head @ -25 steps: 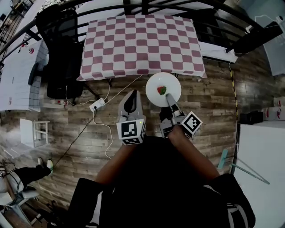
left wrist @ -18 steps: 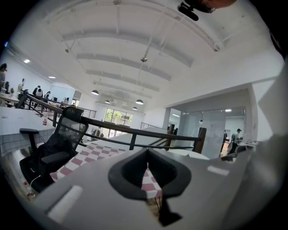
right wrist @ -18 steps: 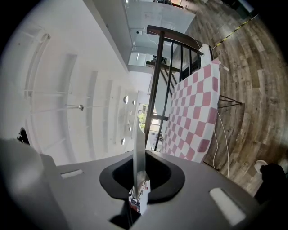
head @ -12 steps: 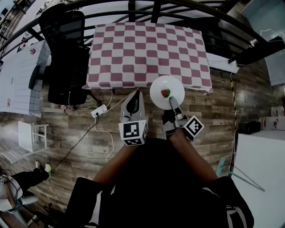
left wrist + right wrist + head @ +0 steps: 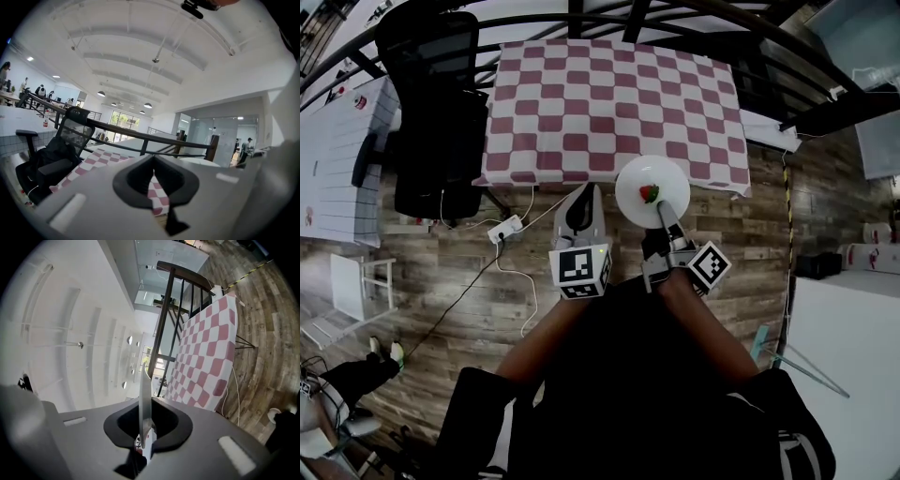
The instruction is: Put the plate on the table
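Plate: the white plate hangs at the table's near right edge, partly over the checked cloth and not yet set down.
Fruit: a red fruit sits mid-plate, which is likely why the plate is kept level.
Right gripper: clenched on the plate's near rim, leaving its underside free to land.
Left gripper: jaws together on nothing, idle just left of the plate.

white plate at edge of checkered table
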Demonstrator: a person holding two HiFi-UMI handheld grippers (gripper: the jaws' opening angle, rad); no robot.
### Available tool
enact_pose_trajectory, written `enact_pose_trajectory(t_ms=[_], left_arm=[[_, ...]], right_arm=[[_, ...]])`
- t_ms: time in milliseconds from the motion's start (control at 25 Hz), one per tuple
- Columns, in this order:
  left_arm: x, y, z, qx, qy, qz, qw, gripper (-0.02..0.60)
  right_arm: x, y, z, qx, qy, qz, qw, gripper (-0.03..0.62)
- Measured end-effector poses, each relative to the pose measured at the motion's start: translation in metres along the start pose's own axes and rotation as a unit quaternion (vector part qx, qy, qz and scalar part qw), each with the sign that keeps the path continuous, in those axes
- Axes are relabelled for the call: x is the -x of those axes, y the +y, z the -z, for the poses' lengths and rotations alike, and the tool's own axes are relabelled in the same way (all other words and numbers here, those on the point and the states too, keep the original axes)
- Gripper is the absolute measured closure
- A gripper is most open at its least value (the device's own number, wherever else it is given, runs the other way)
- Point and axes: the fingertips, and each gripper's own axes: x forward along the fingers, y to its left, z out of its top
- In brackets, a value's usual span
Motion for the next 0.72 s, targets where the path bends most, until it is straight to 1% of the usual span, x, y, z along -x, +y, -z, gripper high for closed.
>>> enact_pose_trajectory(t_ms=[320, 520, 720], left_arm=[[-0.008, 0.005, 0.001, 0.012, 0.004, -0.001, 0.9999, 0.572], [-0.012, 0.006, 0.000, 0.013, 0.004, -0.009, 0.9999, 0.572], [-0.029, -0.003, -0.004, 0.004, 0.011, -0.022, 0.9997, 0.572]], right_arm=[[-0.007, 0.001, -0.008, -0.013, -0.010, 0.000, 1.000, 0.574], [-0.016, 0.004, -0.009, -0.019, 0.006, -0.003, 1.000, 0.574], [-0.029, 0.000, -0.025, -0.028, 0.022, 0.004, 0.999, 0.574]])
